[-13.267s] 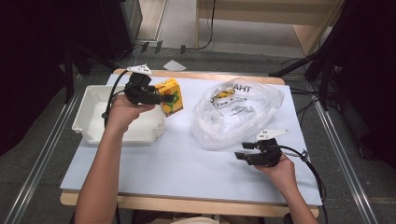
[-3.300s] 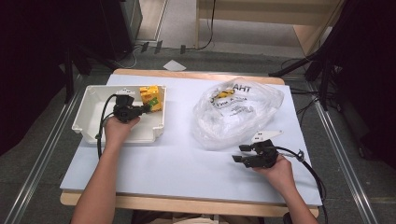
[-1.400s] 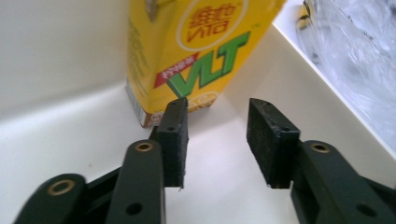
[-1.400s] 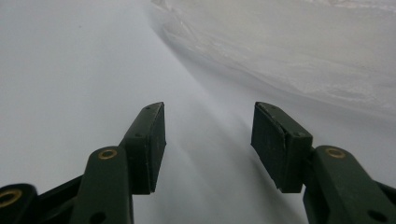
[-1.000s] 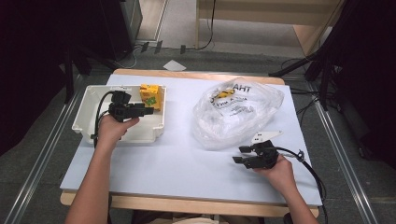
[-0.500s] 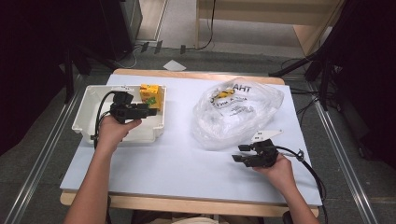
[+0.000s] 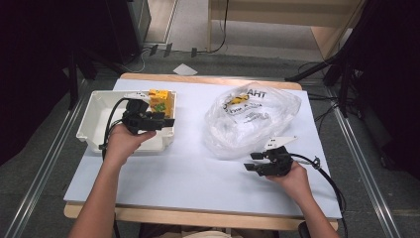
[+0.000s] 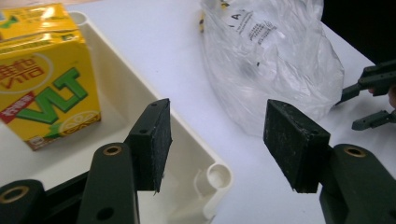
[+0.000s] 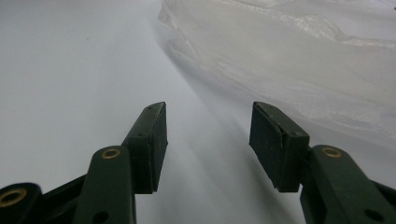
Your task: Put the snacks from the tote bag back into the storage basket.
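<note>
white table (image 7: 163, 183) on a grey floor, seen from the high view: left gripper (image 7: 161, 120) hangs over the right rim of the white bin (image 7: 94, 126), jaws apart and empty. yellow carton (image 7: 159, 101) stands in the bin's far right corner. right gripper (image 7: 255, 162) rests near the plastic bag (image 7: 252, 116), also apart.
left gripper view: carton (image 8: 44, 74) upright inside the bin (image 8: 187, 140), well clear of the pads; jaws have just been opening, nothing between.
right gripper view: jaws wide, bag (image 9: 303, 70) ahead, probably not touching.

Left claw (image 8: 217, 140) gapes empty — yellow carton (image 8: 44, 74) inside white tray (image 8: 187, 140).
</note>
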Available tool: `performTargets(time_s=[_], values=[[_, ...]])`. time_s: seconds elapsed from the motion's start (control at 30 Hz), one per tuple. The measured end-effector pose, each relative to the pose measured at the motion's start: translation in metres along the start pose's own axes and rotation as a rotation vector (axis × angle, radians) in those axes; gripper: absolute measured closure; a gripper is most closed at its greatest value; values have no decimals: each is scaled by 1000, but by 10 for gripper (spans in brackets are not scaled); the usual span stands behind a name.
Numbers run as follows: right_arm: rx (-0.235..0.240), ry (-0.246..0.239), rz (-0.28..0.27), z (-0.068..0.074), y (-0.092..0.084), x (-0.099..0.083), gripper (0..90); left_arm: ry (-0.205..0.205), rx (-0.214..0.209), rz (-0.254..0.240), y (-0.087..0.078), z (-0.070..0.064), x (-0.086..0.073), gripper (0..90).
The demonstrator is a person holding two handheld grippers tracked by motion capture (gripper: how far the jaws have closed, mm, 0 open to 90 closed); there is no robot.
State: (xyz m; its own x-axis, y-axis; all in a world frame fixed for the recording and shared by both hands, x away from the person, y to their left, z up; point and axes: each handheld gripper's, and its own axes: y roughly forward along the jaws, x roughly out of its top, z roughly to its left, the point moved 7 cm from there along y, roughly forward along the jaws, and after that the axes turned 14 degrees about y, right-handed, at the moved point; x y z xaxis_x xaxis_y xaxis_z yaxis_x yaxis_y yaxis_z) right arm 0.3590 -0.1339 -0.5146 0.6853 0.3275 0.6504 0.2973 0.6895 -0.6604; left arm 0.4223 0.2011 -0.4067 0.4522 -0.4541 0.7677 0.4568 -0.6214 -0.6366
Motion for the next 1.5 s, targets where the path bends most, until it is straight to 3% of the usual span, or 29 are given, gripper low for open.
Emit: performTargets(time_s=[0.3,0.43,0.77,1.17,1.37,1.5], values=[[1,1,8,1,0,0,477,33,-45,19,14,-23,6,407],[0,-3,7,1,0,1,478,64,-33,16,21,-31,8,411],[2,-10,9,1,0,1,478,93,-95,23,35,-54,11,410],[1,-10,10,1,0,0,476,166,-154,78,65,-86,3,408],[2,-7,12,1,1,0,475,165,-180,59,76,-96,-2,408],[2,-8,11,1,1,0,475,190,-185,76,86,-103,-8,406]])
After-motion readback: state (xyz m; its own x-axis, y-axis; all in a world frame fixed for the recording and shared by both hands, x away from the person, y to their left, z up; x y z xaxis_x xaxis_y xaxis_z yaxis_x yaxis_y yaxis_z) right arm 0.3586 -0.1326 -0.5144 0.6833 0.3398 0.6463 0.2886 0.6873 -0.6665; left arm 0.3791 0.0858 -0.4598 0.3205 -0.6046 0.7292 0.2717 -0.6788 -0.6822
